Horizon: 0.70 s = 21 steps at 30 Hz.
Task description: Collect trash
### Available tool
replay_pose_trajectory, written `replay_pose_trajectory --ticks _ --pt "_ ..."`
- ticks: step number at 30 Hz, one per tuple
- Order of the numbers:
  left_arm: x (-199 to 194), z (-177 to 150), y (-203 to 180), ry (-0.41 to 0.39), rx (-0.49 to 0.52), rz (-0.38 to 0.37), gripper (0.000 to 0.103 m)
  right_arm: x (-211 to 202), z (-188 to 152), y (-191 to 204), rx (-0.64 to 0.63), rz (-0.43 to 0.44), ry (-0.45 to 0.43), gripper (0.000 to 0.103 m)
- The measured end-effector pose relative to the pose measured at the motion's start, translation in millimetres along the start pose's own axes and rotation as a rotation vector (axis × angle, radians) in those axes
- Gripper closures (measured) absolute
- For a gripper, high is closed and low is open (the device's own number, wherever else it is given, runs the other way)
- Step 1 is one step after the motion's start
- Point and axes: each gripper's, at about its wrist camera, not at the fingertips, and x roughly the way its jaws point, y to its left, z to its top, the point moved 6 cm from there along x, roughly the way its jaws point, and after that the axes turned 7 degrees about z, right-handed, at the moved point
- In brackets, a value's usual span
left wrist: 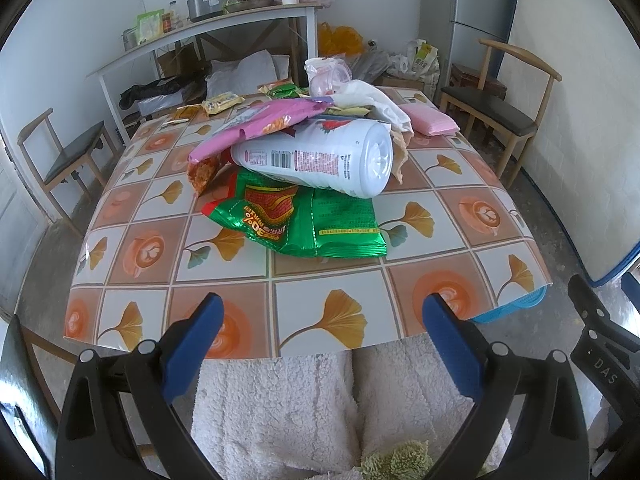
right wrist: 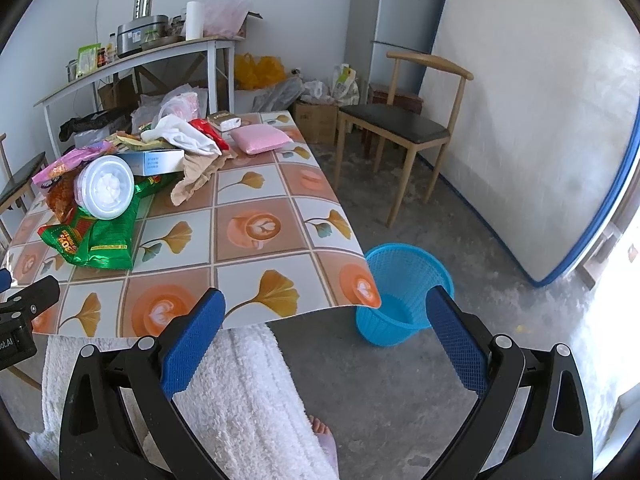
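A pile of trash lies on the tiled-pattern table (left wrist: 332, 312). A white plastic bottle (left wrist: 320, 156) rests on its side on a green snack bag (left wrist: 304, 220), with a pink wrapper (left wrist: 256, 124) draped over it. Behind them are a white cloth (left wrist: 372, 100) and a pink pack (left wrist: 430, 120). My left gripper (left wrist: 324, 320) stands open at the table's near edge, well short of the pile. My right gripper (right wrist: 326, 316) is open too, over the table's near right corner. Beside that corner a blue basket (right wrist: 404, 268) stands on the floor. The bottle (right wrist: 105, 188) and green bag (right wrist: 100, 236) show at the left.
Wooden chairs stand to the right (right wrist: 400, 124) and left (left wrist: 68, 152) of the table. A shelf table (left wrist: 200, 28) with kitchen things lines the back wall, a fridge (right wrist: 396, 28) in the corner. A person's fluffy white clothing (right wrist: 248, 400) and bare foot (right wrist: 324, 436) are below the grippers.
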Motion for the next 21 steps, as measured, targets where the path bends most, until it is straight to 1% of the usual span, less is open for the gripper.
replay_pose_trajectory --ticks 21 --pt "4.1 -6.4 6.3 0.007 -0.012 0.001 0.006 0.3 -1.4 -0.4 0.006 0.003 0.005 0.007"
